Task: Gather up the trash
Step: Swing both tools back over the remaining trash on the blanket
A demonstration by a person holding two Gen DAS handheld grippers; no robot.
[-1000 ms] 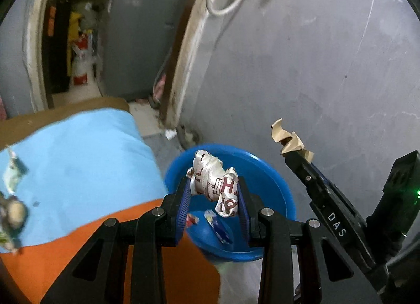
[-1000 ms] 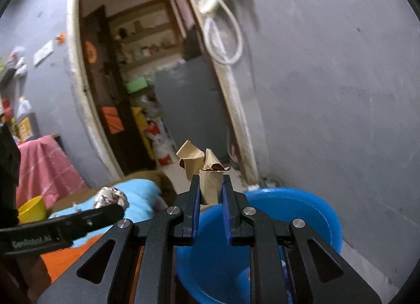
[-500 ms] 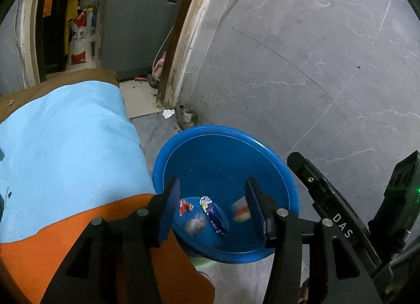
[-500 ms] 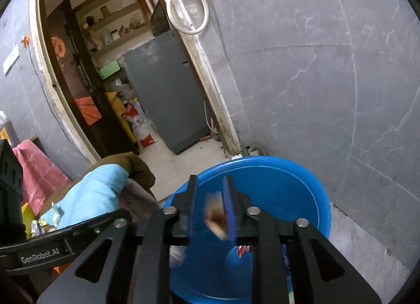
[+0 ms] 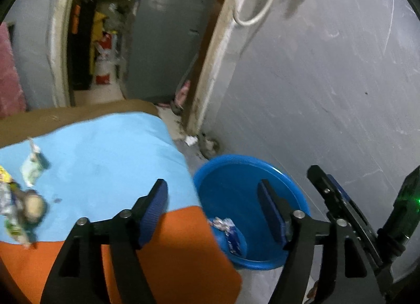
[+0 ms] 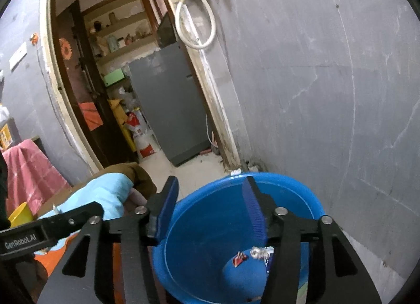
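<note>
Both pieces have dropped into the blue basin (image 6: 302,199); left gripper (image 5: 212,207) and right gripper (image 6: 210,204) are opening, empty. More wrappers (image 5: 15,207) wait at frame left.

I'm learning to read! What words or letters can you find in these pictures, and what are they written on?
"GenRobot.AI": white letters on the side of the left claw's black arm, seen from the right wrist camera.
Red and white sack past the doorway: has print, too small to read.
Wrappers in the blue tub: print too blurred to read.
Trash on the blue cloth: too blurred to read.
</note>
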